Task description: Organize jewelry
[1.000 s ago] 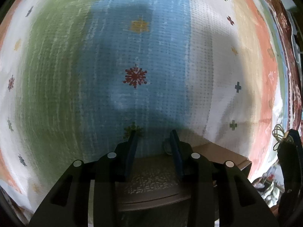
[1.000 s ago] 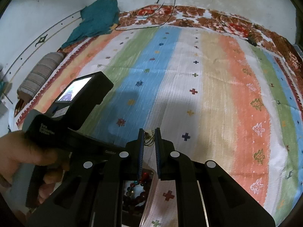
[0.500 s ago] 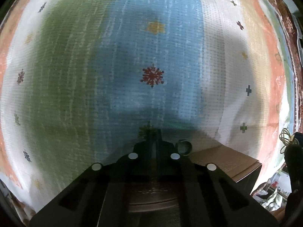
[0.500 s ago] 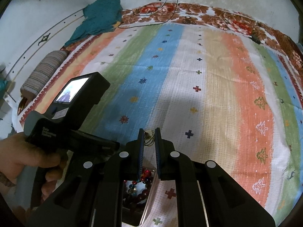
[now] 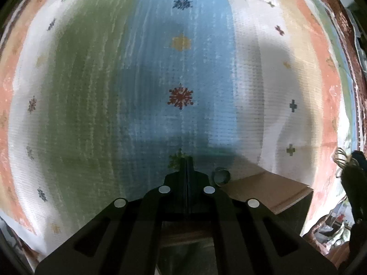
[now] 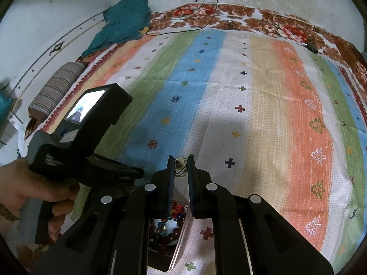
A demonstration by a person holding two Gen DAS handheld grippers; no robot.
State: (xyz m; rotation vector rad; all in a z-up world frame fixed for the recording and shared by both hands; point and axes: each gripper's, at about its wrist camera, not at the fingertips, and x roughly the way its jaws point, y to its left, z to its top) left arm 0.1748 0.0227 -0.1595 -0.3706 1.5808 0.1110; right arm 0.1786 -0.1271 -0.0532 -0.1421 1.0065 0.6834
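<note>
The right gripper (image 6: 181, 163) was clamped on a small wiry jewelry piece (image 6: 179, 163), held right at the fingertips above the bedspread (image 6: 263, 119). With that little bite, I'd guess it could slip out and drop short of the metal tin (image 6: 181, 247) of beads (image 6: 176, 210) just below.

The left gripper (image 5: 187, 161) was fully closed with nothing I could see in it, pointing down over a brown box (image 5: 268, 189). A ring (image 5: 221, 175) sat just beside its tips, so the pinch looked like a miss to me.

Everything was on a striped bedspread over a bed, pale wall behind, a teal cloth (image 6: 121, 23) and a striped bolster (image 6: 57, 84) at the far left, and cables (image 6: 206, 0) hanging down.
</note>
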